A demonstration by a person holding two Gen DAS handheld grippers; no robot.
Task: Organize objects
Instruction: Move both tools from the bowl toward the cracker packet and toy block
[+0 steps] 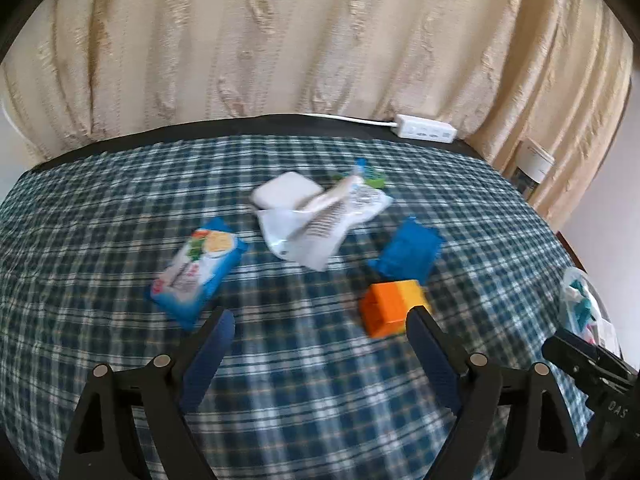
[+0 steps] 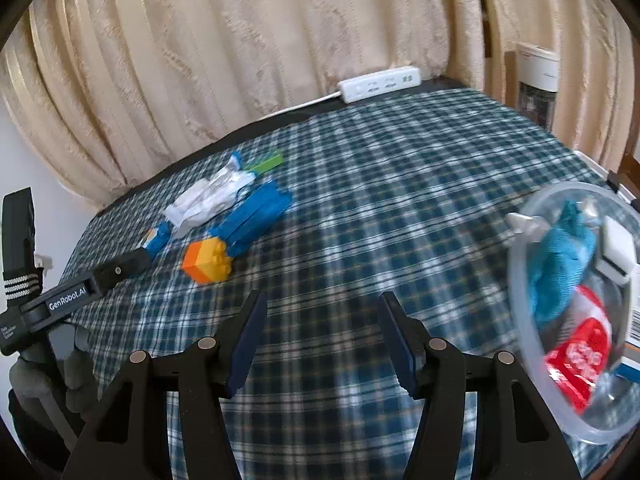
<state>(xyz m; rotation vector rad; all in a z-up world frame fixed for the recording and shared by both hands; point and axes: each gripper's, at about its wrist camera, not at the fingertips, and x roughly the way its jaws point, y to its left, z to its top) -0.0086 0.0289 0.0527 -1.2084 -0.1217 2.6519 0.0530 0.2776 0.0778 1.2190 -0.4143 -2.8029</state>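
bare cloth (image 2: 360,208) centre, bowl (image 2: 520,280) right

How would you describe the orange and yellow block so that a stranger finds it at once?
On the blue checked tablecloth, look just ahead of the open left gripper. The orange and yellow toy block lies there, touching a flat blue packet. It is the only warm-coloured, boxy thing.

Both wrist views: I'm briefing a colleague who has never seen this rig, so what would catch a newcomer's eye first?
Probably the orange and yellow toy block, bright against the blue checked tablecloth, just ahead of the open left gripper. Behind it lie a blue packet, crumpled white wrappers and a blue snack pack. At the right edge of the right view, a clear round tub already holds a teal cloth and a red packet.
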